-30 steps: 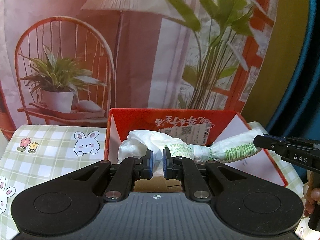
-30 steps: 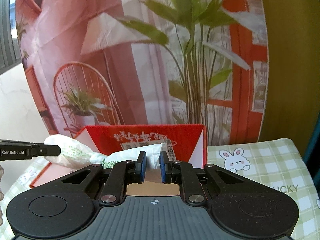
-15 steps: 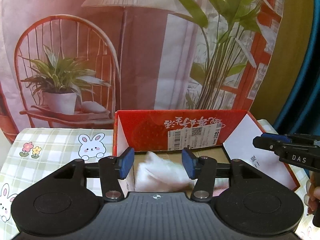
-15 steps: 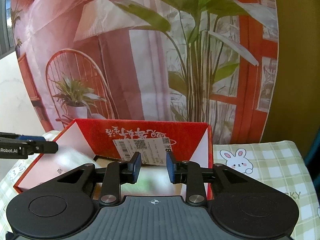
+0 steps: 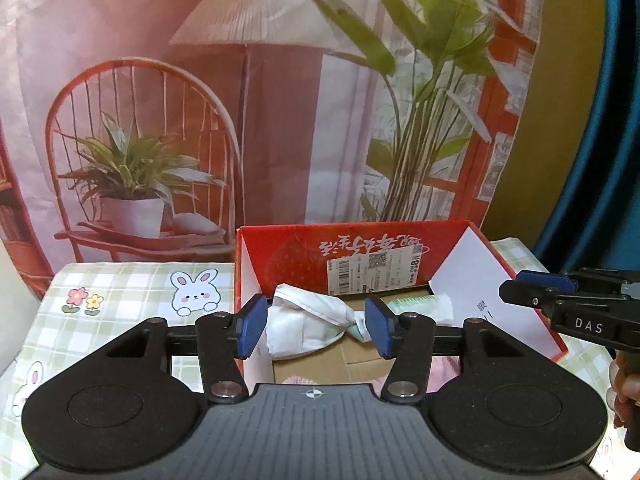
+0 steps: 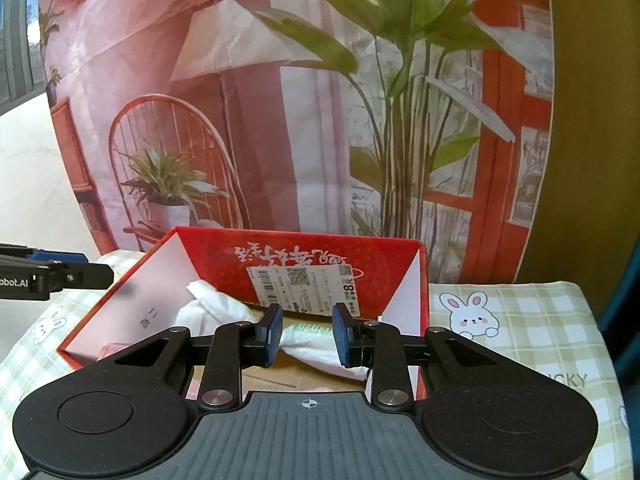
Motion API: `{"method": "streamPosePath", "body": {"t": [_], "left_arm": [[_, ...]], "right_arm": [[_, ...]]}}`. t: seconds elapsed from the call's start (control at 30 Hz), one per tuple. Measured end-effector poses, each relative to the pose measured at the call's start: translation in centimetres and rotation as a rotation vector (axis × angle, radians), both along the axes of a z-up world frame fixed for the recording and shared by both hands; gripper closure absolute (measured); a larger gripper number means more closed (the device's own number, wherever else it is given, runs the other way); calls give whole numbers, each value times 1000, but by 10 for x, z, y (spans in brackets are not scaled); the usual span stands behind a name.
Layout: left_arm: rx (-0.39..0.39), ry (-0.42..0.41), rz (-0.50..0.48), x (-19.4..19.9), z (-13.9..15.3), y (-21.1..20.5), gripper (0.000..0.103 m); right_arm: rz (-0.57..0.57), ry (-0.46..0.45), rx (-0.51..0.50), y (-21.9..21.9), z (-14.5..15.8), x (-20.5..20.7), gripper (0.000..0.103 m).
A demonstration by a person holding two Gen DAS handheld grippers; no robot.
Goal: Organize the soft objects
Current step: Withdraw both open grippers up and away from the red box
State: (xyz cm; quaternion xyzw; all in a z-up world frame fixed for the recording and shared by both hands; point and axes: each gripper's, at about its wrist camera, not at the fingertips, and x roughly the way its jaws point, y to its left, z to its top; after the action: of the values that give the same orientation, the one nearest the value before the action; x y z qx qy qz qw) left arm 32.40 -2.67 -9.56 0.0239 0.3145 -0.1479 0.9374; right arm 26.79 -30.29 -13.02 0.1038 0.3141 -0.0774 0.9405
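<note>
Tablecloth (image 5: 132, 280): green and white check, printed with a white rabbit and small flowers; in the right wrist view, letters near the right edge read "CKY", the start hidden.
Backdrop (image 5: 280, 100): printed picture of a red chair, a potted plant, a floor lamp and tall green leaves, hanging behind the box.
Left gripper (image 5: 316, 330): jaws have just been opening and now stand wide apart, above the near edge of the box; the twisted bag shows between the blue pads (image 5: 251, 330) but lies lower down, and the pads do not press on it.
Cardboard box (image 5: 404, 236): red outside, white flaps folded open, brown floor; sits on the tablecloth.
Box writing: white brush-style characters on the red back wall, upside down in the left wrist view and not readable; a white shipping label (image 6: 304, 286) with a barcode, a square code and a large "8".
Twisted plastic bag (image 5: 316, 320): white with green print, lying inside the box on its floor; long axis runs left to right across the box, a bulky crumpled end at the left, a twisted knot near the middle, a green-striped end at the right.
Right gripper (image 6: 307, 338): jaws have just been opening and stand partly apart, above the bag's right end, not pressing on it; its side reads "DAS" in the left wrist view.
Left gripper's side: reads "obot.AI" at the left edge of the right wrist view.
Person's fingers (image 5: 624, 392): wrapped on the right gripper's handle.
</note>
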Motion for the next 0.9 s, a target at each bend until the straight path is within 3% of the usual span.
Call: {"method": "streamPosePath", "body": {"t": [0.23, 0.33, 0.4, 0.47, 0.53, 0.57, 0.63, 0.9], "left_arm": [[15, -26, 9, -36, 15, 8, 41], [12, -38, 17, -51, 20, 11, 31], [17, -46, 24, -63, 23, 12, 23], [25, -57, 32, -73, 25, 13, 6], [29, -78, 41, -86, 28, 15, 2], [33, -84, 42, -90, 29, 15, 0], [44, -92, 50, -101, 31, 16, 0], [32, -110, 73, -136, 33, 20, 0]], "right_arm": [[7, -4, -15, 19, 16, -30, 77], [3, 2, -25, 27, 21, -43, 68], [-6, -2, -32, 33, 25, -53, 47], [-12, -15, -37, 38, 29, -64, 34], [-11, -26, -35, 42, 33, -73, 24], [-7, -32, -31, 44, 35, -78, 13], [-3, -41, -27, 48, 39, -87, 0], [-22, -103, -35, 63, 57, -118, 0]]}}
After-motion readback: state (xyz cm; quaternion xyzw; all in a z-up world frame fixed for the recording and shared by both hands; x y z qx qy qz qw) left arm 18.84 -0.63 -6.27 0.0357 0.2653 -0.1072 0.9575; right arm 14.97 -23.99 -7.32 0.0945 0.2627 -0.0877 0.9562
